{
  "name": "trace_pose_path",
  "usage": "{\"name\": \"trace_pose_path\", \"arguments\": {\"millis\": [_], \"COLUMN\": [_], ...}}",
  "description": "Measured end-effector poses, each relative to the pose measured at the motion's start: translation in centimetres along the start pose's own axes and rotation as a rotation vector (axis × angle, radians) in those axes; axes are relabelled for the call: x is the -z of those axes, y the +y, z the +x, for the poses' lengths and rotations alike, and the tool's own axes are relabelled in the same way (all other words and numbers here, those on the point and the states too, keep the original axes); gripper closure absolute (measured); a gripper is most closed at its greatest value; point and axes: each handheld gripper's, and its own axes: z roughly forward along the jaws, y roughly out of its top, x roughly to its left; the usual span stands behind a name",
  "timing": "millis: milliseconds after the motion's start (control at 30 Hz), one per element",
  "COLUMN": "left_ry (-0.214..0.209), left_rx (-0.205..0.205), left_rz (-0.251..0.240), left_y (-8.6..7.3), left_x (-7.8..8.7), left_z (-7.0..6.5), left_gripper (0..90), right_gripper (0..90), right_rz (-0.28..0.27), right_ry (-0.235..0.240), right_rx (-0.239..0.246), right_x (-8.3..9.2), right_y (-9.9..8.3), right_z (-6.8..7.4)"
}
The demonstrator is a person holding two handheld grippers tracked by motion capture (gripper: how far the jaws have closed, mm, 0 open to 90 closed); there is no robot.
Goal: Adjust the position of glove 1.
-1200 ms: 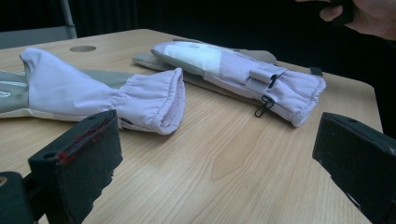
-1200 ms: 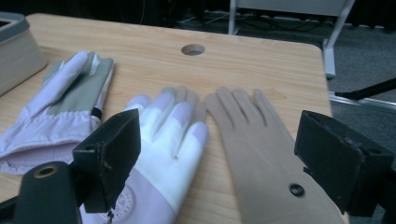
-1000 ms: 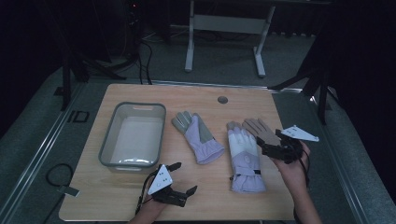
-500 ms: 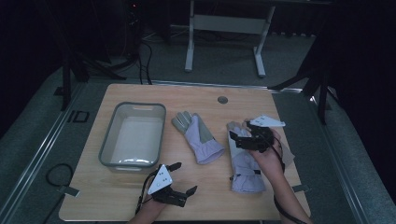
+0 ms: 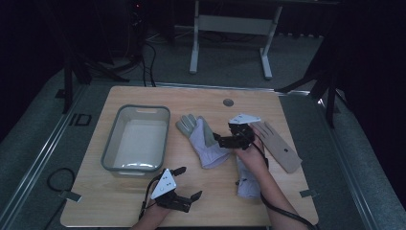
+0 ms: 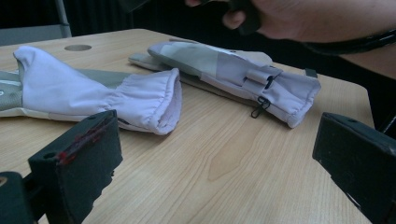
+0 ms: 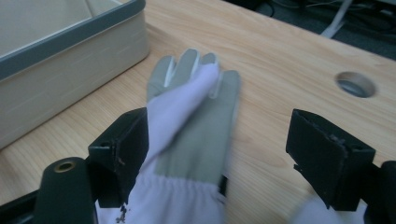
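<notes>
The right gripper (image 5: 221, 140) is held wide over the left glove (image 5: 203, 141), jaws just closing, nothing pinched yet; the glove lies flat between tub (image 5: 111, 148) and second glove (image 5: 249, 182). The left gripper (image 5: 189, 183) is rested wide and empty near the table's front edge. A slip is judged likely if only loose cuff fabric is caught. No writing can be read.

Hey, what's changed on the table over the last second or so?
The right gripper swept left from the right glove to the left glove's cuff. Its jaws have just been closing a little; they straddle the glove without pressing it. The left gripper, both gloves and the bin stayed put.
</notes>
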Motion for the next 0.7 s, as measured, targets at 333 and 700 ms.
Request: {"name": "trace_pose_path", "arguments": {"millis": [333, 700], "left_ry": [-0.006, -0.006], "left_rx": [0.005, 0.004], "left_rz": [-0.003, -0.001], "left_y": [0.0, 0.0], "left_x": [0.0, 0.0], "left_z": [0.1, 0.0], "left_gripper": [1.2, 1.2], "right_gripper": [21.7, 25.9], "right_rz": [0.081, 0.273], "right_ry": [0.025, -0.006], "right_rx": [0.018, 0.038], "right_x": [-4.4, -9.8], "right_y": [0.5, -0.3], "right_z": [1.5, 2.2]}}
